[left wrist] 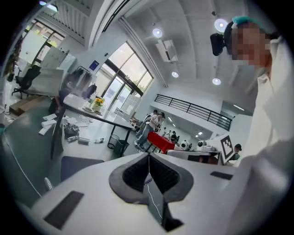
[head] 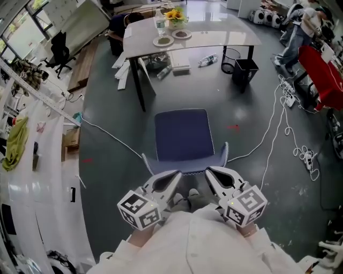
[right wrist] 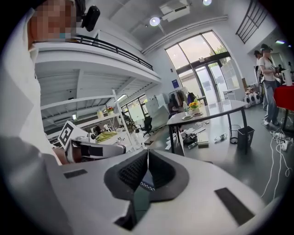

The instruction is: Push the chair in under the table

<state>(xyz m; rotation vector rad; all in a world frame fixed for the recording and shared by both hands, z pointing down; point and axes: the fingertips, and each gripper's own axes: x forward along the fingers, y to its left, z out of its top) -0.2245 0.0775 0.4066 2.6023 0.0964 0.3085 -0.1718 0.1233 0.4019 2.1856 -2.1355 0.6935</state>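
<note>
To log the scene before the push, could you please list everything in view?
chair: one, blue, on the floor before the table
table: one, white, beyond the chair
plates: two, pale, on the table
flowers: one bunch, yellow, on the table
bottle: one, clear, on the floor by the table
bin: one, black, beside the table's right leg
cable: one, white, floor at right
left gripper: one, white, fingers together, near the chair's back
right gripper: one, white, fingers together, near the chair's back

Left tongs (head: 174,175), right tongs (head: 210,172): white shells, black ribbed pads (left wrist: 135,174), black-white marker cubes (head: 140,208); white sleeves (head: 265,246).
</note>
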